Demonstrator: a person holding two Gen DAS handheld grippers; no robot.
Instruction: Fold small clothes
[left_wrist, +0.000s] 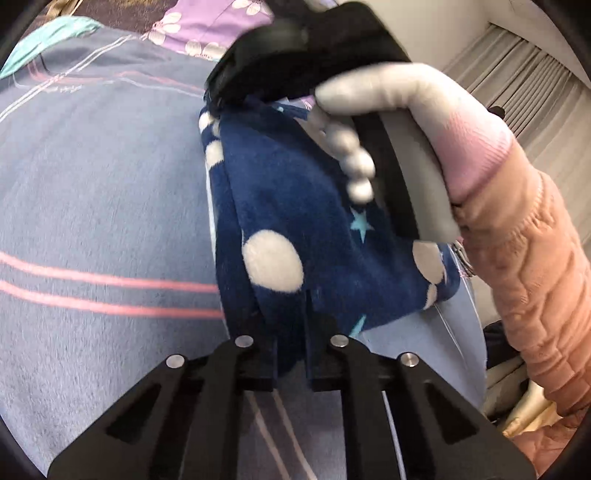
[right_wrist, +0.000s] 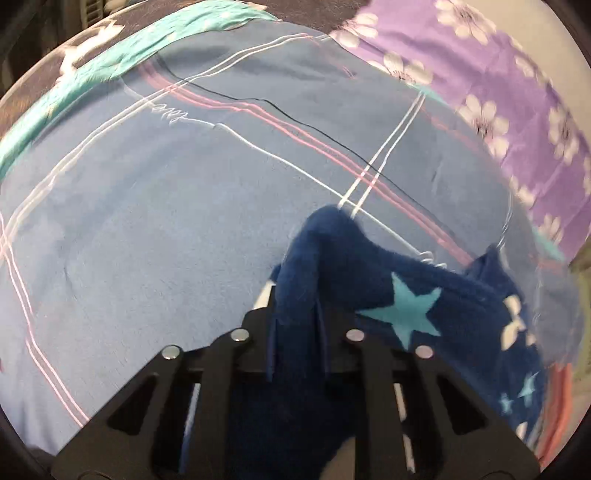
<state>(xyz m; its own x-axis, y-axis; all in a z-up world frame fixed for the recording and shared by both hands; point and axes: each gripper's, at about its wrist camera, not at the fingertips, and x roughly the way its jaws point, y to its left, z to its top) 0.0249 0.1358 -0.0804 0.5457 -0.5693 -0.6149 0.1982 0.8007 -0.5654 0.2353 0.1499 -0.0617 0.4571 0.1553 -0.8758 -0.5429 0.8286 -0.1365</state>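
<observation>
A small navy fleece garment (left_wrist: 310, 229) with white dots and cyan stars hangs stretched between both grippers above the bed. My left gripper (left_wrist: 291, 332) is shut on its near edge. In the left wrist view the right gripper (left_wrist: 221, 99), held by a gloved hand (left_wrist: 424, 122), is shut on the garment's far edge. In the right wrist view my right gripper (right_wrist: 297, 295) is shut on a bunched fold of the garment (right_wrist: 406, 306), which trails off to the right.
A blue bedsheet (right_wrist: 166, 221) with pink and white stripes lies under everything. A purple flowered cloth (right_wrist: 498, 96) lies at the far right, a teal one (right_wrist: 147, 40) at the far left. Curtains (left_wrist: 535, 81) hang to the right.
</observation>
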